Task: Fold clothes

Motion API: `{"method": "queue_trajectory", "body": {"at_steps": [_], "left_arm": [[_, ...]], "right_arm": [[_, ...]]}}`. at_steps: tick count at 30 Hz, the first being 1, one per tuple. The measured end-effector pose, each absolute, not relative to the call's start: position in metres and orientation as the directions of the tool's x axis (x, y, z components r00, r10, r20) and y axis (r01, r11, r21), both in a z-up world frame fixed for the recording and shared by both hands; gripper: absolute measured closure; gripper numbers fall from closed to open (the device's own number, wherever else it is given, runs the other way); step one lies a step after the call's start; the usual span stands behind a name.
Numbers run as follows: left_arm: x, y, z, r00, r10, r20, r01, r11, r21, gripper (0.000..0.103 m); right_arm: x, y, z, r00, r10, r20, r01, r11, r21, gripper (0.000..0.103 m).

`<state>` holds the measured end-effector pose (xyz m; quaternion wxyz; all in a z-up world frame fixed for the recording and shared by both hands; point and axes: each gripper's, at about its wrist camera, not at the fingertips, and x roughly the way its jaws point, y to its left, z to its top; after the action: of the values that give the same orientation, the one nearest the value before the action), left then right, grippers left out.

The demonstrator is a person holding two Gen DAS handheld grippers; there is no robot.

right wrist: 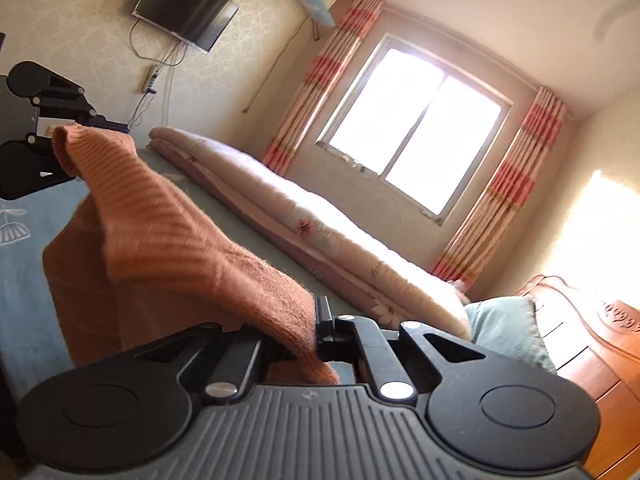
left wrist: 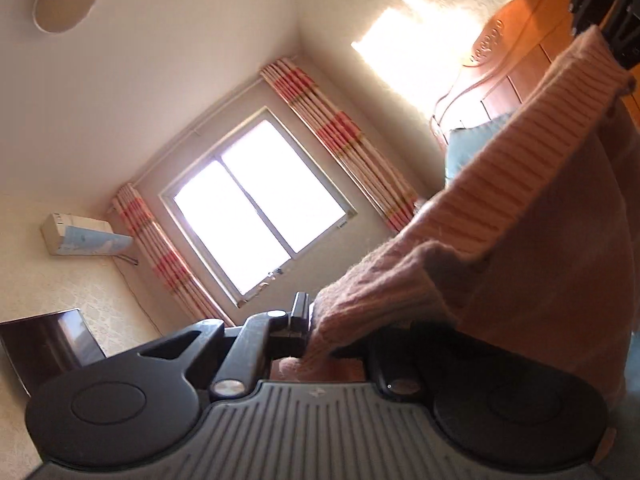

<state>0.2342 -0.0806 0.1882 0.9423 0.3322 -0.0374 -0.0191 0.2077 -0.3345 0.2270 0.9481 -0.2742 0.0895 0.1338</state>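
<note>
Right up against the lens, your left gripper (left wrist: 308, 332) is clamped on the ribbed hem of the orange sweater (left wrist: 520, 208), and across from it your right gripper (right wrist: 316, 332) pinches the same band, jaws closed tight on the knit. You've got the sweater hanging in the air between both tools, stretched along that ribbed edge, body drooping towards the blue bedsheet (right wrist: 24, 280) below. Beyond it sits the rolled quilt (right wrist: 320, 216) under the window (right wrist: 416, 128). By the look of it this is soft, fuzzy, fairly light wool: it sags, stretches and won't hold a crease by itself. The ribbed band looks like the firmest place to grip, near its two corners, so keep both ends level and taut or the middle will likely belly out
</note>
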Motion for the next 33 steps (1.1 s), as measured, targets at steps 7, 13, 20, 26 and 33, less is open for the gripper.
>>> {"method": "queue_trajectory", "body": {"at_steps": [7,13,20,26,33], "left_arm": [[0.217,-0.097,0.237,0.965,-0.044,0.257,-0.112,0.822,0.559,0.095],[0.226,-0.106,0.280,0.934,-0.050,0.353,-0.155,0.835,0.528,0.094],[0.258,-0.116,0.257,0.960,-0.059,0.274,-0.100,0.841,0.532,0.093],[0.295,-0.123,0.237,0.979,-0.040,0.201,-0.077,0.837,0.542,0.093],[0.349,-0.129,0.174,0.999,-0.047,-0.026,0.054,0.839,0.542,0.093]], "right_arm": [[0.186,-0.351,0.279,0.985,0.169,-0.021,-0.161,0.881,-0.445,0.097],[0.181,-0.366,0.322,0.982,0.132,0.132,-0.069,0.913,-0.403,0.097],[0.214,-0.382,0.308,0.992,0.102,0.077,-0.068,0.931,-0.359,0.097],[0.259,-0.376,0.288,0.998,0.062,0.018,-0.051,0.923,-0.382,0.097],[0.324,-0.369,0.228,0.992,0.008,-0.127,-0.059,0.911,-0.407,0.096]]}}
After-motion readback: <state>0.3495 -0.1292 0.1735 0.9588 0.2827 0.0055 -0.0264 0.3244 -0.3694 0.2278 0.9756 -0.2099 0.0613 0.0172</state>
